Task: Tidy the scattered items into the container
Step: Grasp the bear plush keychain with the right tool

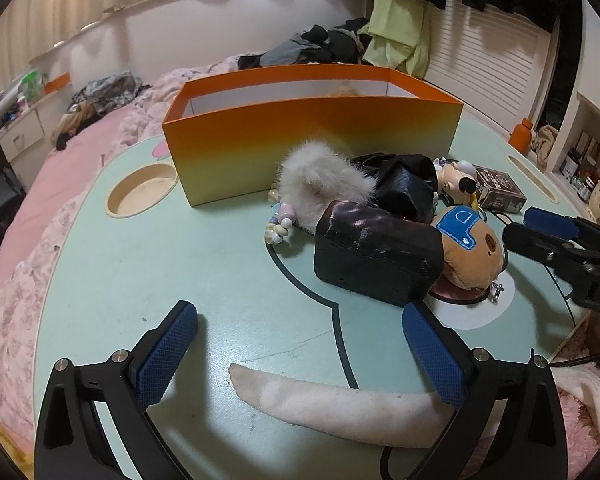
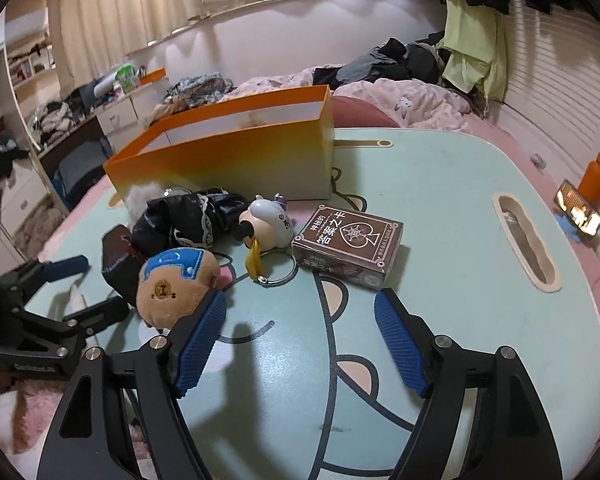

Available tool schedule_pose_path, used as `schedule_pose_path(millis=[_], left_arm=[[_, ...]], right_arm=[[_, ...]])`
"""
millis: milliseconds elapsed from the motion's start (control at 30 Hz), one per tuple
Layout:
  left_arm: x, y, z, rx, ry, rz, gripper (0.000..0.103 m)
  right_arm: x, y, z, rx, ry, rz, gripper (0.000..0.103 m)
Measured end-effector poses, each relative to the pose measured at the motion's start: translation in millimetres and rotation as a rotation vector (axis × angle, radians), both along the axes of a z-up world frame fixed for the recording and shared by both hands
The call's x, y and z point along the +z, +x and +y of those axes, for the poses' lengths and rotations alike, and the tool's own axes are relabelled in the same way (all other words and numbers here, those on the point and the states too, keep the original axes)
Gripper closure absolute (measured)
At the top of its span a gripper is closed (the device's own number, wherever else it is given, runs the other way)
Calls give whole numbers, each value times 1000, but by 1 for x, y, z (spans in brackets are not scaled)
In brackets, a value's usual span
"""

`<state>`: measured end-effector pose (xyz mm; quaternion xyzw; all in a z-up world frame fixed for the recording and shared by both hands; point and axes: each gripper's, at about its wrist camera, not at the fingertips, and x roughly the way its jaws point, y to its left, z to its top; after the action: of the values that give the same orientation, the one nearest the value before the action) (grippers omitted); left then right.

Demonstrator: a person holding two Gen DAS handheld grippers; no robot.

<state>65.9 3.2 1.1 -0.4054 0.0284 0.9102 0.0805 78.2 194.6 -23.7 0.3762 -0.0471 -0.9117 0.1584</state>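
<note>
The orange box (image 1: pixel 312 148) stands open-topped at the back of the mint table (image 1: pixel 140 272). In front of it lie a fluffy white pompom charm (image 1: pixel 324 180), a black leather pouch (image 1: pixel 404 184), a scuffed black case (image 1: pixel 376 256) and a brown plush head with a blue patch (image 1: pixel 472 252). My left gripper (image 1: pixel 298 310) is open, and a white sock (image 1: pixel 340 404) lies loose between its fingers. My right gripper (image 2: pixel 300 300) is open over bare table, its left finger beside the plush head (image 2: pixel 176 284). A brown card box (image 2: pixel 348 240) and a figure keychain (image 2: pixel 268 224) lie just ahead.
The table has a round cup recess (image 1: pixel 142 190) at the left and a long slot (image 2: pixel 528 240) at the right. Pink bedding (image 1: pixel 20 320) surrounds the table. An orange bottle (image 2: pixel 592 178) stands off the far right edge.
</note>
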Motion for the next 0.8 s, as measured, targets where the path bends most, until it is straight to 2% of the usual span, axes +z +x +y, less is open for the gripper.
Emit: schedule_pose_path(millis=[167, 200, 267, 300, 533, 633, 733, 800], left_arm=[[1, 1, 0, -2, 0, 0, 1], [0, 1, 0, -2, 0, 1, 1], [0, 1, 0, -2, 0, 1, 1], [1, 1, 0, -2, 0, 1, 1], [1, 1, 1, -4, 1, 2, 1], [2, 2, 3, -12, -1, 4, 1], [4, 3, 5, -20, 4, 5, 1], [5, 4, 4, -29, 20, 9, 1]], right_arm=[[14, 12, -1, 81, -107, 66, 26], [16, 14, -5, 98, -104, 78, 27], [19, 15, -15, 140, -90, 84, 39], [19, 14, -20, 161, -83, 80, 40], [22, 5, -50, 278, -6, 64, 41], [14, -2, -65, 311, 48, 18, 41], [7, -4, -69, 336, 50, -7, 54], [7, 0, -64, 319, 42, 15, 57]])
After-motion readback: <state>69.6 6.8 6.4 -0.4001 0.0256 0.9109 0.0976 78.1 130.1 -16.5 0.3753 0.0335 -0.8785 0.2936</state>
